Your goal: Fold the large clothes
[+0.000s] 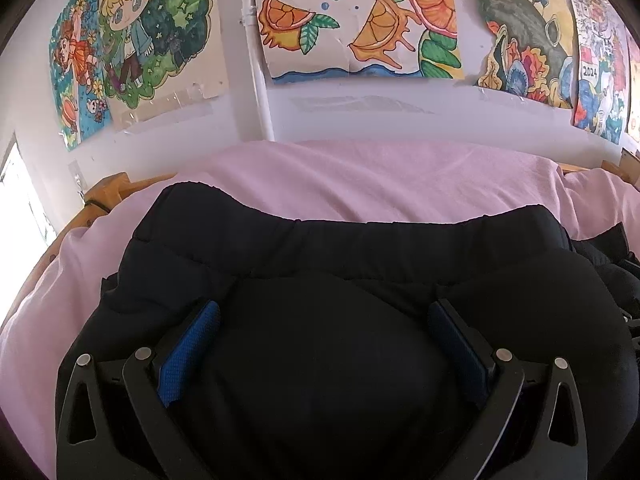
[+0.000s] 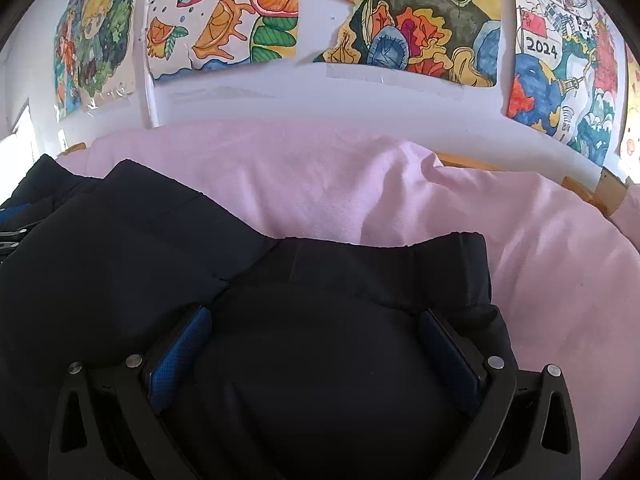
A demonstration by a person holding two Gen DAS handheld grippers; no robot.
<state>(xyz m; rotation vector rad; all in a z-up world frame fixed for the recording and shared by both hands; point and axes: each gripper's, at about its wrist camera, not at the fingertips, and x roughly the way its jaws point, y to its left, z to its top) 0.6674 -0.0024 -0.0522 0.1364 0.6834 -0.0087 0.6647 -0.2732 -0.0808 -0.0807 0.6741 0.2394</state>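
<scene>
Main risk: the black padded garment [image 1: 320, 264] is thick and slippery-looking, and each tool has its fingers spread wide with a bulge of fabric mounded between them rather than pinched. If either tool lifts from here without first closing, the cloth likely slides out and the fold collapses. If one closes on only the top layer, the lower layers probably stay behind and the fold goes uneven. A pull with unequal timing between the two sides could skew the hem line, since the garment spans both tools. The garment lies on a bed covered by a pink sheet [image 1: 360, 176], its gathered elastic edge facing the wall with the painted posters [image 1: 360, 20]; a wooden bed frame [image 2: 588, 188] shows at the margins. Left tool [image 1: 324, 312]: released, blue pads [image 1: 192, 352] well apart, pressed down into the padded cloth, pointing toward the wall, roughly level. Right tool [image 2: 316, 316]: likewise released, pads wide, nosed into the garment near its right-hand edge, bare sheet just beside it. In the right wrist view the other tool is a sliver at the far left margin, so the two sit side by side along the garment.
</scene>
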